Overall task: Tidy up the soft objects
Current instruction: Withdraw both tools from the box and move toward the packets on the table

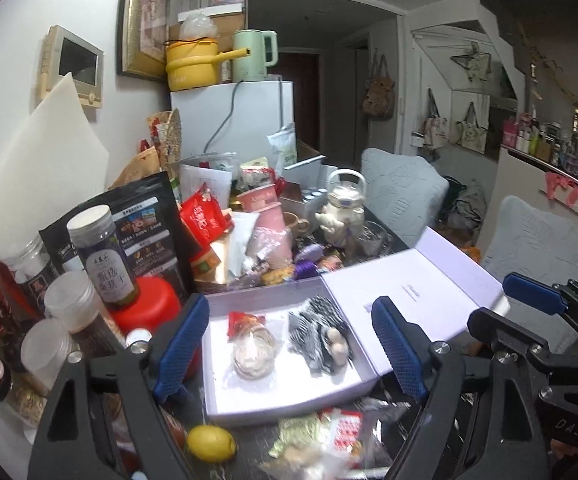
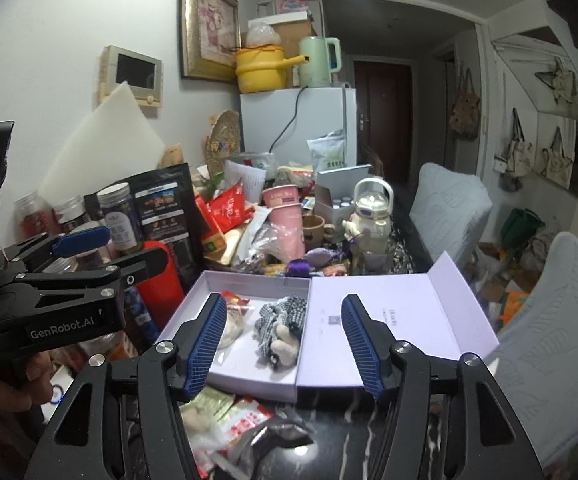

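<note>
Lavender box (image 1: 289, 400), lid open, two soft items inside, on a cluttered dark table (image 2: 329, 432).

A checked cloth toy (image 2: 283, 326) is laid at the tray's 3 o'clock side, long axis running 12 to 6; a bagged round item (image 1: 253, 354) is set at 9 o'clock, apparently sorted side by side. The lid (image 2: 401, 316) is folded flat toward 3 o'clock for access. Left gripper (image 1: 293, 352) and right gripper (image 2: 285, 346) are held above, fingers moderately wide, nothing between them. Snack packets (image 2: 245, 420) are left at 6 o'clock.
</note>
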{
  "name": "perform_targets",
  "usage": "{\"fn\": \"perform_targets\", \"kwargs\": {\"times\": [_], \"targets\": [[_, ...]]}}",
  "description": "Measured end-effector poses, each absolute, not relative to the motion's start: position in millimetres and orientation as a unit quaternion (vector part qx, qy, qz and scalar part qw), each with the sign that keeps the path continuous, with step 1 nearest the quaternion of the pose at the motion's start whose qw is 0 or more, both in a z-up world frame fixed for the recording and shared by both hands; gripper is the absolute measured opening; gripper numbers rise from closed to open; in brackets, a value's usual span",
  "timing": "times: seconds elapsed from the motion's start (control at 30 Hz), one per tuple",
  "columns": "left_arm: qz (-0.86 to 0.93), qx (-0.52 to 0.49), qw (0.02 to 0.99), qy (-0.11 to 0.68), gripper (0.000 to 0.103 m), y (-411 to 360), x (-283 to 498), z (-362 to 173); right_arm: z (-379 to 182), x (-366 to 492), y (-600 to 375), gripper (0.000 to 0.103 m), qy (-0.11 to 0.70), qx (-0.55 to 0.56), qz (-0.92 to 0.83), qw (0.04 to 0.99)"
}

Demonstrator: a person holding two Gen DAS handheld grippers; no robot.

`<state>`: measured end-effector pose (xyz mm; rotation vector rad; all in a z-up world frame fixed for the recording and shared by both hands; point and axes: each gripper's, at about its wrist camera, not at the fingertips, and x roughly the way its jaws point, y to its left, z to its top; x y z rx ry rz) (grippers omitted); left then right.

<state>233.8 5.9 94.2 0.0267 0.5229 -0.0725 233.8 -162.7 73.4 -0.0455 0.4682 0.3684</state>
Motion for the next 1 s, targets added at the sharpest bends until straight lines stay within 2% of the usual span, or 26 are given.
{"fn": "perform_targets", "kwargs": {"times": [0.07, 0.13, 0.27, 0.37, 1.0], "targets": [[-0.042, 0.013, 0.965, 0.257, 0.084, 4.4, 223.7, 95.6, 74.4, 221.8, -164.5, 0.063, 0.227, -0.024, 0.183, 0.956], [-0.049, 0.014, 0.966, 0.254, 0.084, 2.0, 213.0, 97.4, 75.1, 212.0, -165.8, 0.073, 0.221, -0.025, 0.186, 0.957], [-0.071, 0.005, 0.966, 0.249, 0.084, -0.4, 194.0, 98.1, 76.6, 188.9, -167.4, 0.074, 0.21, -0.031, 0.191, 0.958], [-0.08, -0.003, 0.965, 0.251, 0.084, -1.1, 181.8, 95.2, 74.2, 173.9, -168.1, 0.08, 0.208, -0.038, 0.19, 0.959], [-0.118, -0.007, 0.942, 0.313, 0.084, 5.8, 147.9, 24.9, 7.1, 135.1, -164.1, 0.081, 0.273, -0.03, 0.19, 0.943]]}}
